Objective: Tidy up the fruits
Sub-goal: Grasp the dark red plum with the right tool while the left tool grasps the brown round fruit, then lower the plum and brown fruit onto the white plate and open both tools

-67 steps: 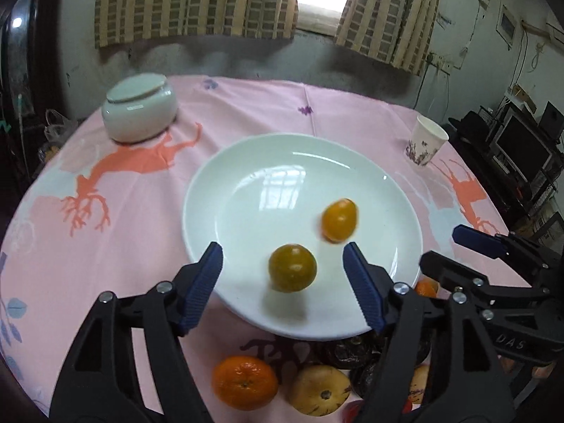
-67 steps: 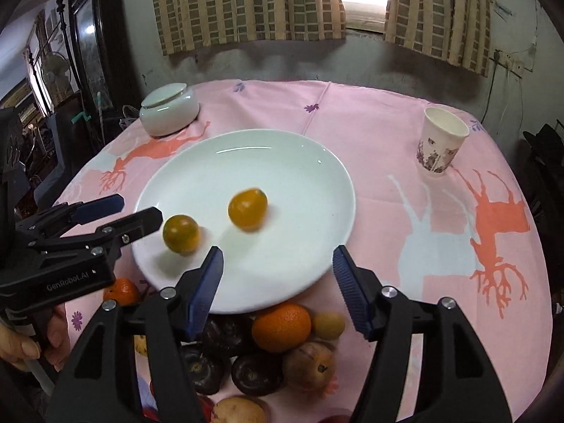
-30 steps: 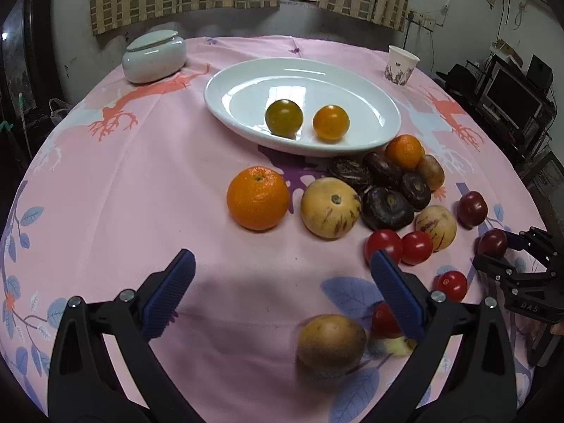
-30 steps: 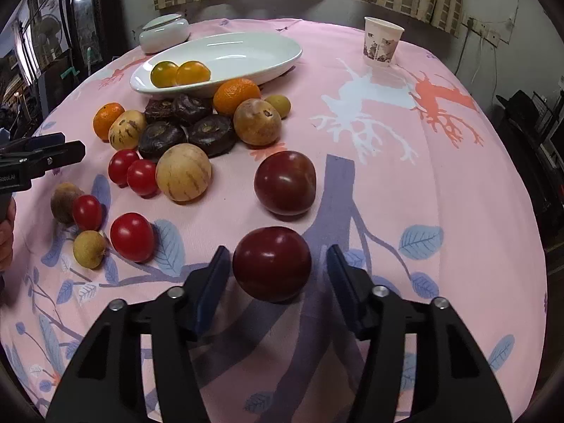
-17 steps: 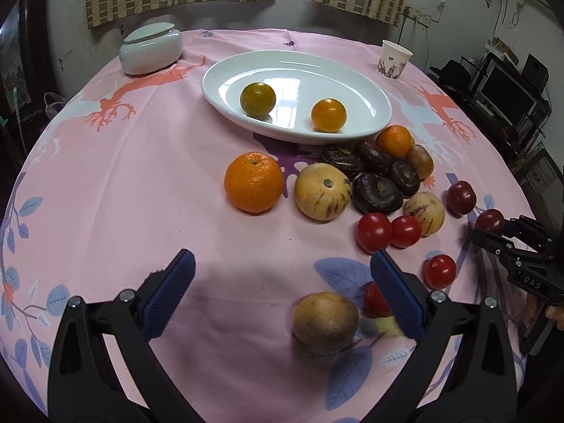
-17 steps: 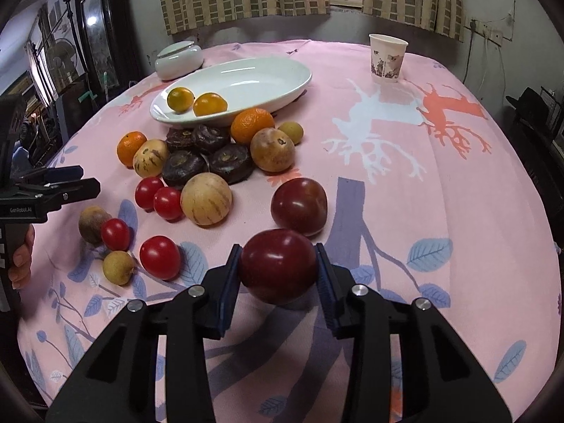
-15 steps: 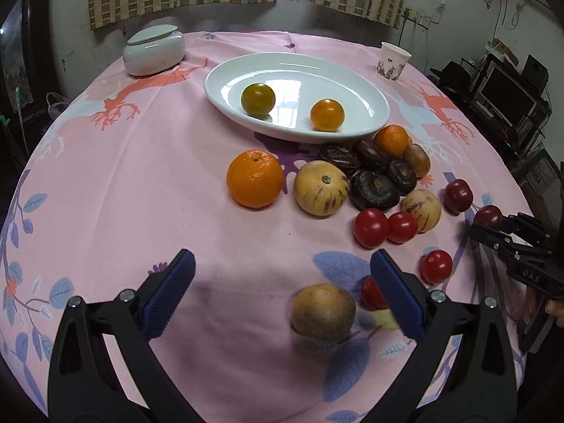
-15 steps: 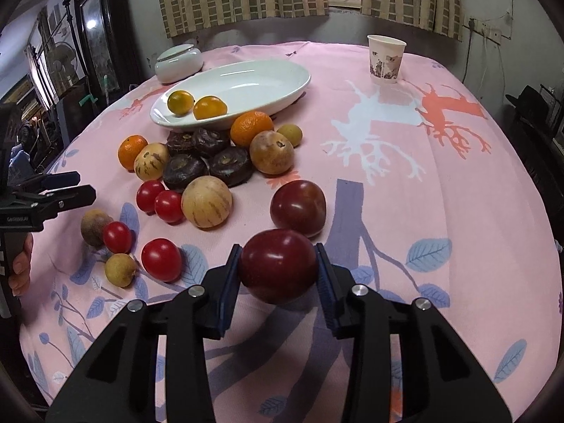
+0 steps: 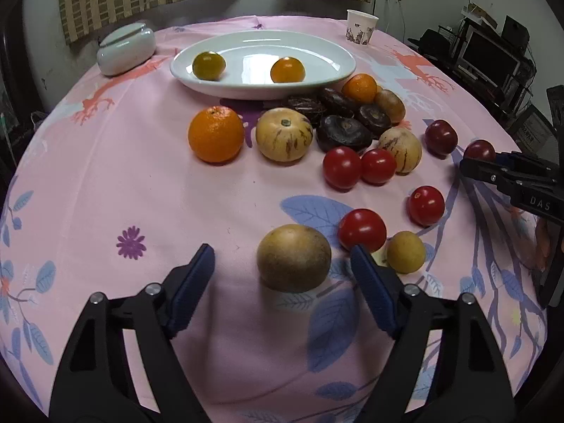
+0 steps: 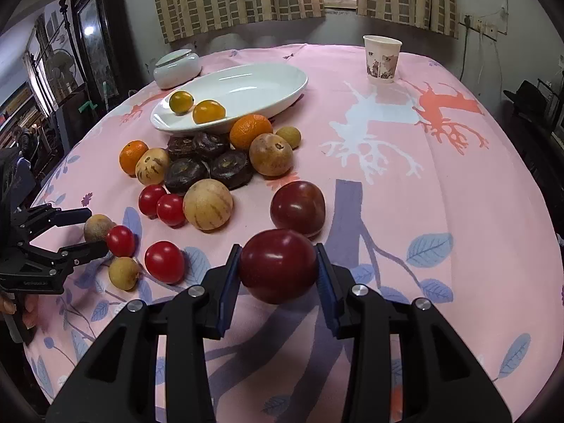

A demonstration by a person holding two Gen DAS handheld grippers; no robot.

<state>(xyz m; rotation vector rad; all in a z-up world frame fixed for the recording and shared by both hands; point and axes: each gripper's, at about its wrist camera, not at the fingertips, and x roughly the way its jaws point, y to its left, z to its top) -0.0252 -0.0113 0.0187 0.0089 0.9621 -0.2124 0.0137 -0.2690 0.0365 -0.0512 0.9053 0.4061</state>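
A white oval plate (image 9: pixel 317 81) (image 10: pixel 278 88) holds a greenish citrus (image 9: pixel 208 66) and an orange one (image 9: pixel 288 69). Many fruits lie loose on the pink cloth in front of it. My right gripper (image 10: pixel 278 268) is shut on a dark red plum (image 10: pixel 278 264) and holds it just above the cloth; it also shows in the left wrist view (image 9: pixel 479 162). A second plum (image 10: pixel 298 208) lies just beyond. My left gripper (image 9: pixel 282 275) is open, its fingers either side of a tan round fruit (image 9: pixel 293 257) on the cloth.
An orange (image 9: pixel 215 133), striped pale melons (image 9: pixel 283 134), dark brown fruits (image 9: pixel 343 132) and red tomatoes (image 9: pixel 342 167) crowd the middle. A small yellow fruit (image 9: pixel 405 252) and a tomato (image 9: pixel 362 230) lie beside the left gripper's right finger. A lidded jar (image 9: pixel 125 47) and paper cup (image 10: pixel 382 59) stand at the back.
Both grippers pulled back from the plate to the near fruits. The right gripper closed on the dark red plum and lifted it. The left gripper came down around the tan fruit.
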